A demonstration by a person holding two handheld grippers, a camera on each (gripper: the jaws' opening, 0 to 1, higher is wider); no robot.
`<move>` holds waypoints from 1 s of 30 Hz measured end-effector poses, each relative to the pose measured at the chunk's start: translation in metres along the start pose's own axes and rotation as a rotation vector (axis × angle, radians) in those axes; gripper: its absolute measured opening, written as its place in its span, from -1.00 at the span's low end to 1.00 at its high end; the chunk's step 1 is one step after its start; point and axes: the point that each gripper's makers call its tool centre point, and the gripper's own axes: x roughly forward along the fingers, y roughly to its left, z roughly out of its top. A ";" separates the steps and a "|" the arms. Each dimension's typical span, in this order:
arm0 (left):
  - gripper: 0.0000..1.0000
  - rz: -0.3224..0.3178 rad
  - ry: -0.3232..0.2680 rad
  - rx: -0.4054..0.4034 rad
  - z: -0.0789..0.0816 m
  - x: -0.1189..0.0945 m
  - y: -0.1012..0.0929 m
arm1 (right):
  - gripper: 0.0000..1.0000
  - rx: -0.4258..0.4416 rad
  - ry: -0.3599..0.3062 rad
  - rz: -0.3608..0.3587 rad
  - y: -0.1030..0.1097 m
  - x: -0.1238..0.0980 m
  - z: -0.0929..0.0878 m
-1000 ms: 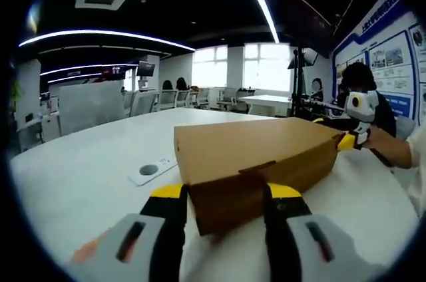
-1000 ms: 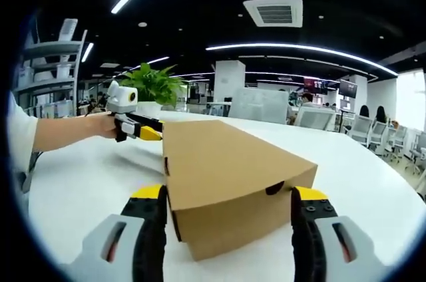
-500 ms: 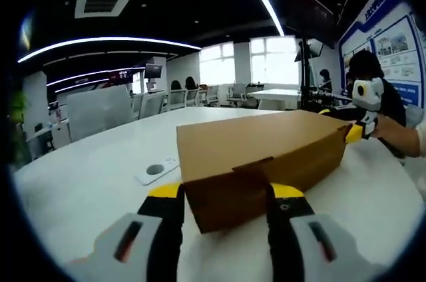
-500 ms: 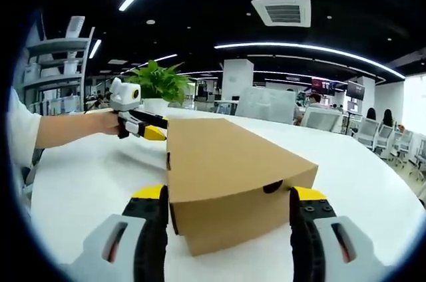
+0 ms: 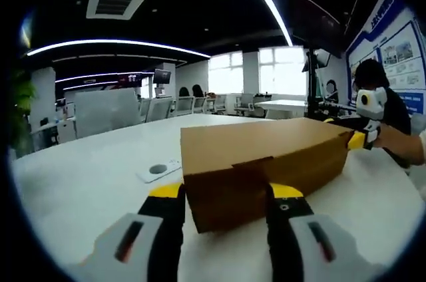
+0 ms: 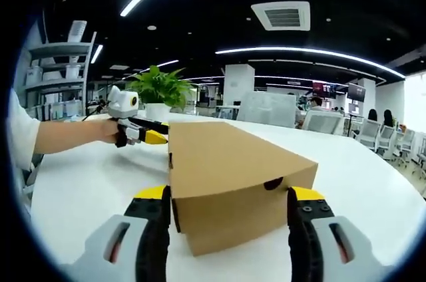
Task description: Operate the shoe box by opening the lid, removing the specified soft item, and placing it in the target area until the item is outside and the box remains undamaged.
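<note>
The brown shoe box (image 5: 266,162) sits shut on the white surface (image 5: 86,182). The left gripper (image 5: 223,195) and right gripper (image 6: 229,199) fingers are spread wide at each end, grasping nothing.

Open-plan office: desk chairs (image 5: 157,107), wall posters (image 5: 402,52)

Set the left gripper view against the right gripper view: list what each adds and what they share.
Left gripper view: a white plate with a round button on the table, bright windows, a blue wall poster. Right gripper view: a potted plant, a shelf rack, a white sleeve. Shared: the closed cardboard shoe box on the white table, one end between each view's open jaws.
</note>
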 end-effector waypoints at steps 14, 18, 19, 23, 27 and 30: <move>-0.02 0.040 -0.015 -0.025 0.000 -0.003 -0.001 | 0.39 0.023 -0.018 -0.009 0.002 -0.002 -0.002; -0.02 0.032 -0.014 -0.020 0.000 -0.003 0.000 | 0.44 0.061 -0.035 -0.054 0.005 0.002 0.001; -0.02 0.027 -0.013 -0.018 0.000 -0.002 0.000 | 0.49 0.075 -0.039 -0.072 0.007 0.004 0.002; 0.02 -0.024 -0.008 0.012 0.001 0.001 0.000 | 0.57 -0.009 -0.009 -0.117 0.008 0.006 -0.003; 0.08 -0.063 0.000 0.040 0.003 0.005 0.000 | 0.50 0.090 0.002 -0.148 0.005 0.006 -0.010; 0.21 -0.070 0.002 0.051 0.004 0.006 0.002 | 0.56 0.097 0.003 -0.161 0.003 0.011 -0.011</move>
